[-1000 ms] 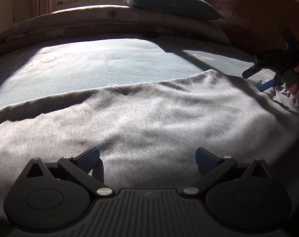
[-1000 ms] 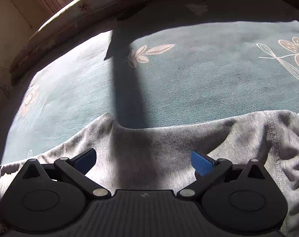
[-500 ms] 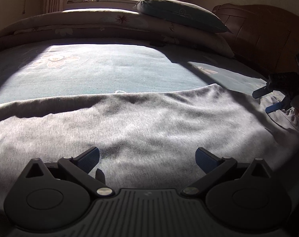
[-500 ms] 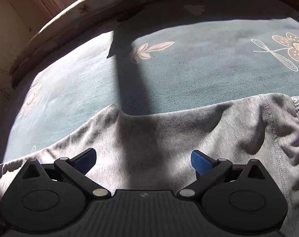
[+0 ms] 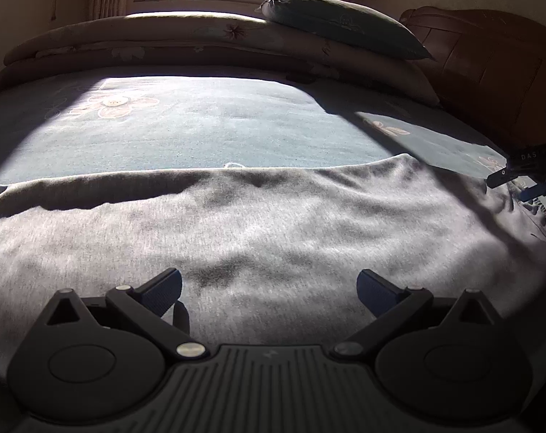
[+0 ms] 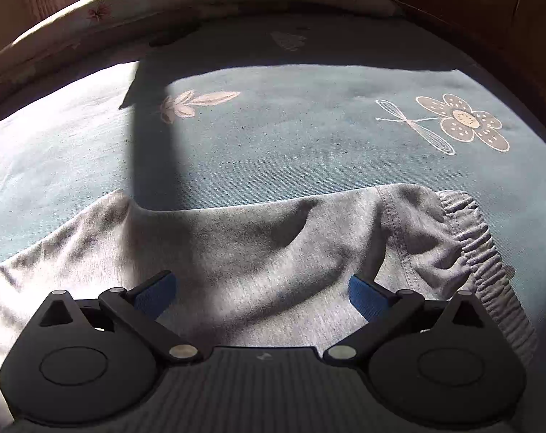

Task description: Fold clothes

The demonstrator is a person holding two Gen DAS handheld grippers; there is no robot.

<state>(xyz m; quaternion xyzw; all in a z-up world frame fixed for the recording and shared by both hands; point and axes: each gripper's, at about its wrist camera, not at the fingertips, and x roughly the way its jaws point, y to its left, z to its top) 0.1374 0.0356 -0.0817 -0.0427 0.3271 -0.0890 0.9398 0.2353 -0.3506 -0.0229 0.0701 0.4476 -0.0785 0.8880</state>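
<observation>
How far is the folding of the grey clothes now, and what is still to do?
Done: the grey garment lies spread flat on the bed. In hand: nothing; the left gripper and right gripper are open over the cloth, the right one near the elastic waistband. Left: every fold; none shows yet.

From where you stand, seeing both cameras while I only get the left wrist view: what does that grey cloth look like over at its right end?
Observer: The grey garment ends in a gathered elastic waistband.
Operator: Is the other gripper holding it?
Observer: No, the right gripper is open above the cloth.
Operator: Anything printed on the bedsheet there?
Observer: A flower print lies on the bedsheet beyond the waistband.
</observation>
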